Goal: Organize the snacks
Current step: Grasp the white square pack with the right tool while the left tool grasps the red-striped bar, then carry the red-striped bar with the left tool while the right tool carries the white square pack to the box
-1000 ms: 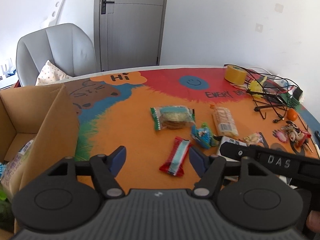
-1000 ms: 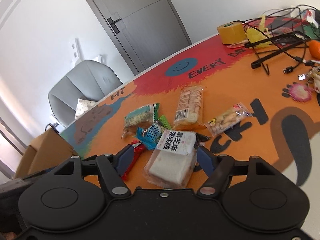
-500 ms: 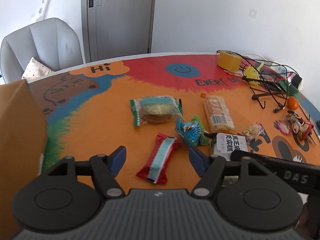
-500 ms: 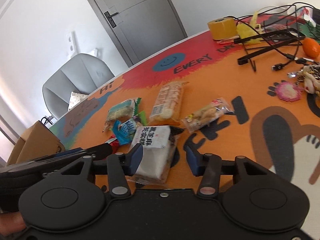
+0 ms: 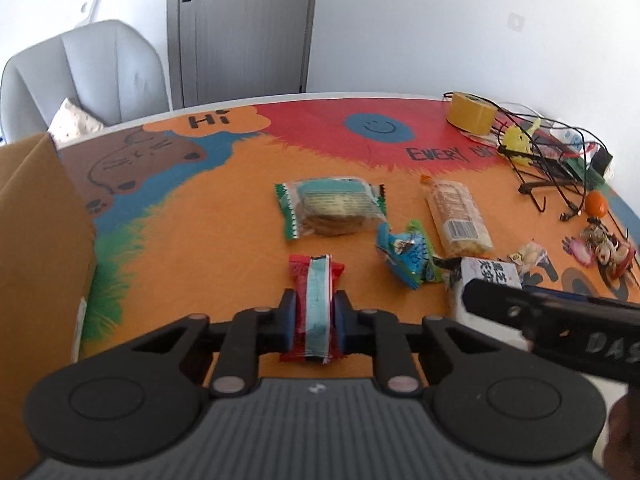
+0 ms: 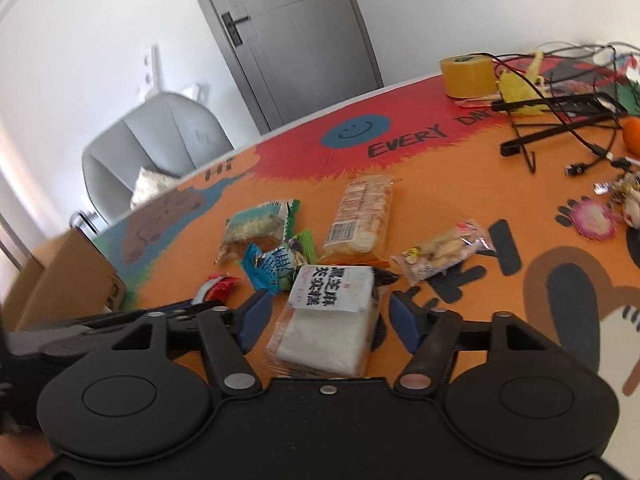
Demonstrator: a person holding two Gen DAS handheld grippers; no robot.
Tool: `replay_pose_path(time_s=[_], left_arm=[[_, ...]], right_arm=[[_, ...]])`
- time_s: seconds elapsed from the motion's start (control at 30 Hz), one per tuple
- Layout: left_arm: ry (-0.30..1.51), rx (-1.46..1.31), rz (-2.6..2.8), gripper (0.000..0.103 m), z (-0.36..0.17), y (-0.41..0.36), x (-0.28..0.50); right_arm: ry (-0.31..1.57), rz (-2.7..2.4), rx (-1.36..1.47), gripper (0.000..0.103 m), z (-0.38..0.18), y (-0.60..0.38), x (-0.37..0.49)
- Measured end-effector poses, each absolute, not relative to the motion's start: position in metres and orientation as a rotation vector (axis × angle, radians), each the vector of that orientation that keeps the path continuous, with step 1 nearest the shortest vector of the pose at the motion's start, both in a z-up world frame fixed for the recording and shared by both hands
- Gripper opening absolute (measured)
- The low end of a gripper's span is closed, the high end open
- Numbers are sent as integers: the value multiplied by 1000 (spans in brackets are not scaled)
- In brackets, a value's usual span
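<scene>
My left gripper [image 5: 315,317] is shut on a red bar with a light-blue stripe [image 5: 316,300], which lies on the orange table mat [image 5: 208,240]. My right gripper [image 6: 328,316] is open around a white cake pack with black writing [image 6: 326,324], one finger on each side, apart from it. Beyond lie a green-edged cookie pack [image 5: 332,206], a blue and green packet [image 5: 406,254], a long cracker pack [image 5: 458,216] and a small clear snack bag [image 6: 438,254]. A cardboard box [image 5: 36,240] stands at the left.
A yellow tape roll [image 5: 472,114], a black wire stand with cables [image 5: 552,160], an orange fruit [image 5: 596,203] and a bunch of key charms [image 5: 600,244] sit at the right. A grey chair [image 5: 84,76] and a door [image 5: 240,28] are behind the table.
My left gripper moved forward over the red bar and shut on it. My right gripper shifted so the white cake pack sits centred between its open fingers.
</scene>
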State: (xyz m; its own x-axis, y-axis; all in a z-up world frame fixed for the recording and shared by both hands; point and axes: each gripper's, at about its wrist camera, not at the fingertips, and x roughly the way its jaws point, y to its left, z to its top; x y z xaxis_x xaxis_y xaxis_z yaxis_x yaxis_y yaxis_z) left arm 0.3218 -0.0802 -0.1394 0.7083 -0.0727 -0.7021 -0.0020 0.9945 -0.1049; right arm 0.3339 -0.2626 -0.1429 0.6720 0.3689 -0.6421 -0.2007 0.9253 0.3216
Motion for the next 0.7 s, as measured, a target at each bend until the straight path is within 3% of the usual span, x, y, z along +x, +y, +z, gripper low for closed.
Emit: replay_pose_path(time_s=[0.2, 0.3, 0.7], left_arm=[[815, -135, -45, 18, -136, -67, 323], [815, -132, -52, 18, -137, -64, 323], [744, -179, -86, 18, -116, -64, 280]], right_arm=[[827, 271, 94, 73, -147, -231, 339], [809, 233, 17, 50, -149, -221, 337], [749, 260, 77, 48, -133, -231, 298]])
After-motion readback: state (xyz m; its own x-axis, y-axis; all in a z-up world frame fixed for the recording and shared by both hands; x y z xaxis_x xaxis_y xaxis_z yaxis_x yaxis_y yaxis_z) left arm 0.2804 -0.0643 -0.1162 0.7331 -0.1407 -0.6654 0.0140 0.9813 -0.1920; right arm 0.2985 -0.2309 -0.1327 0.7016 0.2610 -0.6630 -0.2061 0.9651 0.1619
